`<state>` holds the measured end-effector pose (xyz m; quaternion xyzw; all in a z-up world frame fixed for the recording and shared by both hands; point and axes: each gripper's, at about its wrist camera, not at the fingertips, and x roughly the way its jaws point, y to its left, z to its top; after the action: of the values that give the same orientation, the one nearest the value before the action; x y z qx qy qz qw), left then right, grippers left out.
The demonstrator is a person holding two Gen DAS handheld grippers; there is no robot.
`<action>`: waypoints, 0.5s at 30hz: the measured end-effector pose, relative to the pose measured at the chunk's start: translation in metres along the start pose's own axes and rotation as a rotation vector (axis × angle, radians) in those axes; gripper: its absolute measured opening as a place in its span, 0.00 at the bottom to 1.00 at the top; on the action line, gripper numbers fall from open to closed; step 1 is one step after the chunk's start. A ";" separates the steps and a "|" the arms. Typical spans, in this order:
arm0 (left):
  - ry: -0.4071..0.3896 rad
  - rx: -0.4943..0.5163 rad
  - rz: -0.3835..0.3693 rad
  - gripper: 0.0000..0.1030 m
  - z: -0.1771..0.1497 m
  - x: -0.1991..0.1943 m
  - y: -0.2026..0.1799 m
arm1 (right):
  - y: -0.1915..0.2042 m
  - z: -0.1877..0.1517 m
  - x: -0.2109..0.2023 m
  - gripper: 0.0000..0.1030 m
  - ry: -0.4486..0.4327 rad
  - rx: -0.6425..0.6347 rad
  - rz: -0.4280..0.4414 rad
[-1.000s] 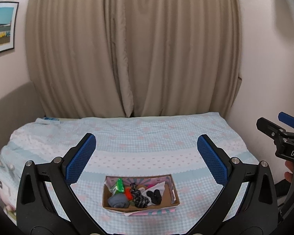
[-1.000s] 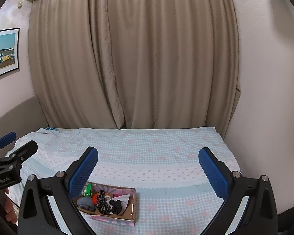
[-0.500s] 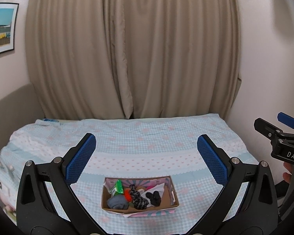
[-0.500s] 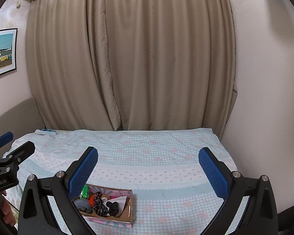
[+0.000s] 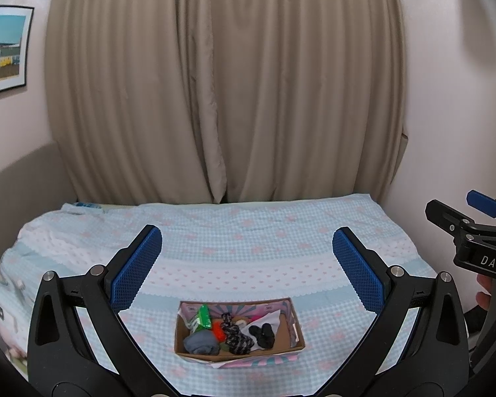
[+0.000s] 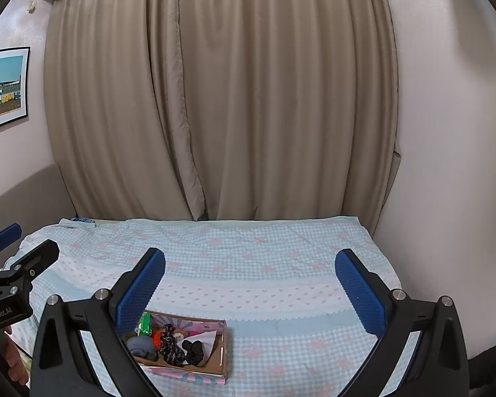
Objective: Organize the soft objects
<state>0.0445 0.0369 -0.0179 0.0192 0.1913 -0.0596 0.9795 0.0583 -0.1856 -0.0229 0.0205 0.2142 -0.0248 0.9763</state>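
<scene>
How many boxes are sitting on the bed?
1. A single open cardboard box sits on the checked bedspread near its front edge, filled with soft things like a grey sock. None other shows, though the gripper frames hide some bedspread.

We see a bed (image 5: 248, 231) w/ blue-and-pink checked cover (image 6: 248, 258) filling the foreground, pushed against beige floor-length curtains (image 5: 221, 92), drawn closed. Pale pink walls (image 6: 446, 132) either side; framed picture of coloured houses (image 5: 3, 49) on the left wall, taupe padded panel (image 5: 20, 172) below it. Light soft, even.
</scene>
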 end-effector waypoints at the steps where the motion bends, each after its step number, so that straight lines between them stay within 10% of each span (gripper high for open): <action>1: -0.001 0.001 0.002 1.00 0.000 -0.001 0.000 | 0.000 0.000 0.000 1.00 0.000 0.001 0.000; 15: -0.016 -0.002 -0.001 1.00 0.001 -0.007 -0.001 | 0.002 -0.004 -0.003 0.99 -0.011 0.006 -0.007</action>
<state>0.0384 0.0367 -0.0140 0.0174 0.1836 -0.0603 0.9810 0.0541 -0.1834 -0.0256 0.0224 0.2088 -0.0290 0.9773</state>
